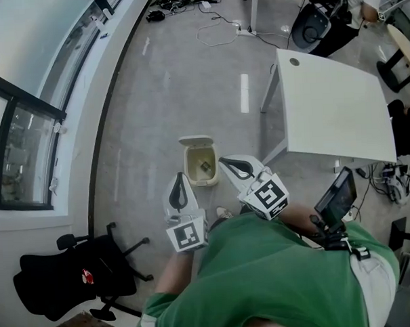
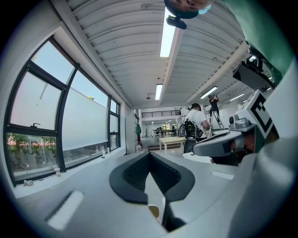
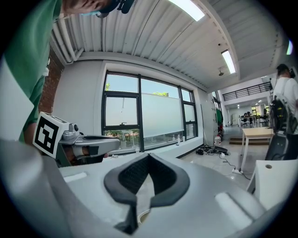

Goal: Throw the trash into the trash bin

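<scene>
A small cream trash bin (image 1: 189,172) stands on the grey floor with its lid flipped up, and a dark scrap (image 1: 205,167) lies inside it. My left gripper (image 1: 179,176) hovers just below and left of the bin, jaws closed tip to tip with nothing between them. My right gripper (image 1: 223,161) hangs at the bin's right edge, jaws also together and empty. In the left gripper view the left gripper (image 2: 149,153) points level across the room, with the right gripper (image 2: 223,144) beside it. The right gripper view shows the right gripper (image 3: 149,155) shut and the left gripper (image 3: 88,142) at its left.
A white table (image 1: 331,106) stands right of the bin, one leg close to it. A black office chair (image 1: 81,273) sits at lower left by the window wall (image 1: 27,133). Cables (image 1: 219,23) lie on the floor farther off. A person (image 2: 198,118) stands far across the room.
</scene>
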`<action>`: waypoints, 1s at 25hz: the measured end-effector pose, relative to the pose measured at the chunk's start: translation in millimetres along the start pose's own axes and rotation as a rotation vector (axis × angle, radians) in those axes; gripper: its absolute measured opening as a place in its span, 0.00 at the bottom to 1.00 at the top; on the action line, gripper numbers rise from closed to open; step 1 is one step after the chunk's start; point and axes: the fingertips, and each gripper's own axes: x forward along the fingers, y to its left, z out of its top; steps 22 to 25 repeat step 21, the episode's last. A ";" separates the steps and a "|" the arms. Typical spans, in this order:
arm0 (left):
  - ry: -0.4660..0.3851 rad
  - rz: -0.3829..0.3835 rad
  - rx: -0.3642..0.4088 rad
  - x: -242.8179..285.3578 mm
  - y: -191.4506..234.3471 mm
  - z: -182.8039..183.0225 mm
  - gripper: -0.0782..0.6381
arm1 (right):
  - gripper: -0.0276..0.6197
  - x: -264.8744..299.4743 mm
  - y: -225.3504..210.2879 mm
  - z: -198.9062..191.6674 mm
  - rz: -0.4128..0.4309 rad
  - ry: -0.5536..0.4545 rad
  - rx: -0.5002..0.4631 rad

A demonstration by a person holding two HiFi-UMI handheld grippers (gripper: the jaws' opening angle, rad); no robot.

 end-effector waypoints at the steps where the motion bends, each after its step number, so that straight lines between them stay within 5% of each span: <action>1: -0.002 0.007 0.016 -1.5 0.2 1.4 0.12 | 0.05 -0.6 0.8 -0.3 0.002 -0.001 -0.002; 8: -0.020 0.025 0.149 -10.9 -1.8 0.7 0.12 | 0.05 -2.1 3.8 -0.1 0.017 -0.007 -0.012; 25: 0.001 0.061 0.149 -11.3 -12.9 0.5 0.12 | 0.05 -3.8 3.1 4.4 0.069 -0.015 -0.033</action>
